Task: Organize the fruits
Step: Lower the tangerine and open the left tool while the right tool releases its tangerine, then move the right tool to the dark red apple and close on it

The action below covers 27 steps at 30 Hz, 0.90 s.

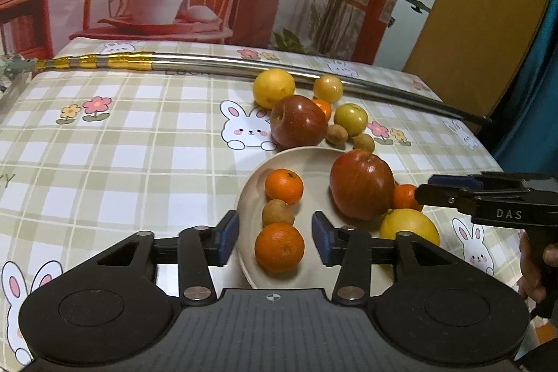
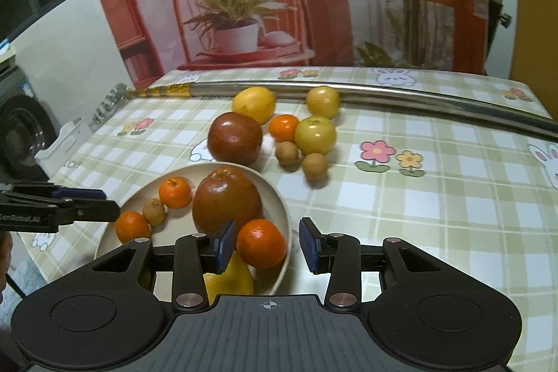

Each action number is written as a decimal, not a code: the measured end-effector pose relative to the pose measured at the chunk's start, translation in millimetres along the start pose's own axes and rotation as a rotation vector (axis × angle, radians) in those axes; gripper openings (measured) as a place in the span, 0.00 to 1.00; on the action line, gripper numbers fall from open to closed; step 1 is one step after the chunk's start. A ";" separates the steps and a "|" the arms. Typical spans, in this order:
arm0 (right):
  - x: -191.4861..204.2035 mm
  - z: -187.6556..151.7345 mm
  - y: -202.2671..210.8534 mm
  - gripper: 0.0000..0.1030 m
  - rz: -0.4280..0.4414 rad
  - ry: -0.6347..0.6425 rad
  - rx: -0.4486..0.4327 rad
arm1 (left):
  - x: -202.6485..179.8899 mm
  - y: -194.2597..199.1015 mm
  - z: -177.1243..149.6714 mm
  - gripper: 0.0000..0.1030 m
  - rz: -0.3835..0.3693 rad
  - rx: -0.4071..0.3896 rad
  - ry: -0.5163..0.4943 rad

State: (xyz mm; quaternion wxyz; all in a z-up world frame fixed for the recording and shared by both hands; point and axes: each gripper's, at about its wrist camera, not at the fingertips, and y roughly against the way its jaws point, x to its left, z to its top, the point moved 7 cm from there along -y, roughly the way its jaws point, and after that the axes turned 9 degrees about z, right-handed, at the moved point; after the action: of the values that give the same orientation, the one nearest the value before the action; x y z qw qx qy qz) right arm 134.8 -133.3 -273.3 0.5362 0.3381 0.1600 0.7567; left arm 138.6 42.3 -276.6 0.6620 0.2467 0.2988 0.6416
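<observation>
With both your left gripper and right gripper spread and empty, the plate holds six fruits near you; seven remain loose on the tablecloth beyond its far rim.

The left wrist view looks forward and down over the plate from its near left. The right wrist view looks from its near right. Both share plate, loose fruit and metal rod.
</observation>
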 end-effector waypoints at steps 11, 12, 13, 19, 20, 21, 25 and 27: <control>-4.0 -0.4 18.0 0.37 -0.041 -0.009 -0.038 | 0.7 13.1 -1.2 0.49 0.015 -0.021 0.001; -4.2 0.4 19.1 0.37 -0.043 -0.009 -0.042 | 1.1 13.2 -0.8 0.49 0.017 -0.022 0.002; -4.4 1.2 20.0 0.37 -0.044 -0.008 -0.046 | 1.8 13.8 -0.5 0.49 0.019 -0.022 0.004; -8.3 5.5 22.2 0.37 -0.052 -0.006 -0.058 | 6.0 14.8 6.1 0.49 0.029 -0.026 0.016; -9.9 6.5 22.6 0.37 -0.053 -0.007 -0.061 | 6.8 14.8 8.0 0.49 0.033 -0.028 0.017; -11.3 7.7 22.8 0.37 -0.054 -0.009 -0.063 | 8.0 14.8 9.7 0.49 0.037 -0.029 0.017; -17.7 11.2 22.6 0.37 -0.061 -0.017 -0.070 | 12.5 13.3 18.1 0.49 0.048 -0.029 0.020; -20.4 13.5 21.4 0.37 -0.063 -0.019 -0.072 | 14.6 12.9 23.6 0.49 0.053 -0.032 0.021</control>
State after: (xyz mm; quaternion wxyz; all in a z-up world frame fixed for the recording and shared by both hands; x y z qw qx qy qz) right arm 132.9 -161.7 -257.6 0.5731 0.3206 0.1384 0.7414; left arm 146.4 58.9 -252.1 0.6453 0.2371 0.2888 0.6663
